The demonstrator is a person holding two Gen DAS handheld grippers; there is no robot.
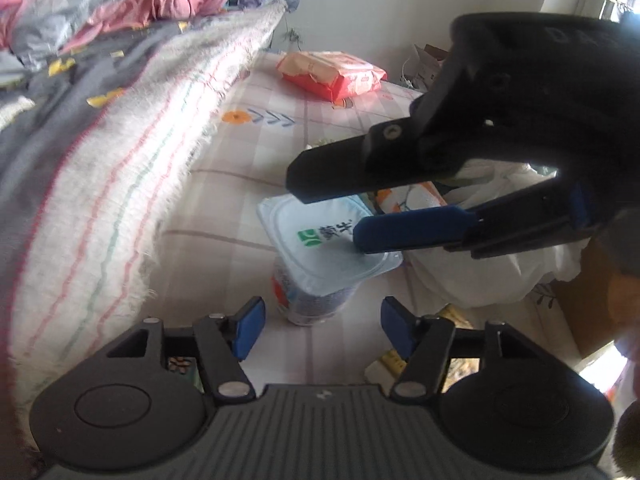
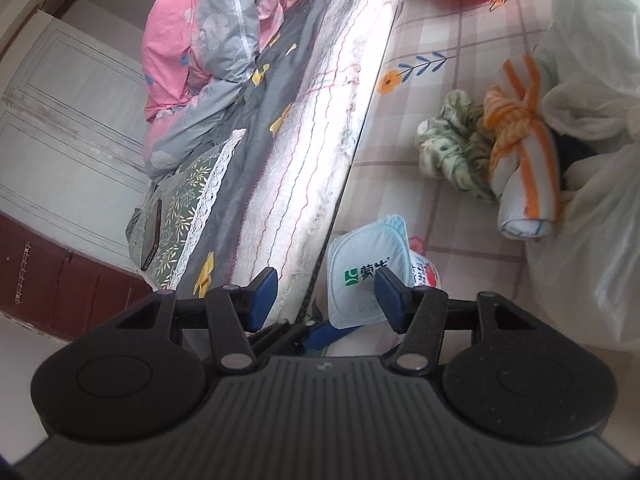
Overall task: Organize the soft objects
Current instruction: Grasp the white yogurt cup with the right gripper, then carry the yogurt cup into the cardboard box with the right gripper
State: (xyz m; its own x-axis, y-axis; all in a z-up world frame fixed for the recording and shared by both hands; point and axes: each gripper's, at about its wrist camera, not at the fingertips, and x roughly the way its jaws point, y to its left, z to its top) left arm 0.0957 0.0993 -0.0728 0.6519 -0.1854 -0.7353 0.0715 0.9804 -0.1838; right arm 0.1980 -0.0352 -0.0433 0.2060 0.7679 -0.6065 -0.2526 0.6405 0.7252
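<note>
Left gripper [image 1: 322,326]: jaws apart, nothing gripped; a sealed yogurt cup [image 1: 320,248] stands upright just beyond the pads, free on the checked sheet [image 1: 248,152]. Right gripper [image 1: 324,216]: jaws parted over the cup lid, holding nothing. Beyond the cup, a rolled orange-striped towel [image 2: 524,176] and a green crumpled cloth [image 2: 452,148] lie loose beside a white plastic bag [image 2: 592,200]. Toward the sheet's far edge sits a red tissue pack [image 1: 332,74]. Assessment: soft items remain ungathered; most of the work is outstanding.

A home bedroom: rumpled quilt [image 2: 208,40] and pillow [image 2: 180,208] on bed.
</note>
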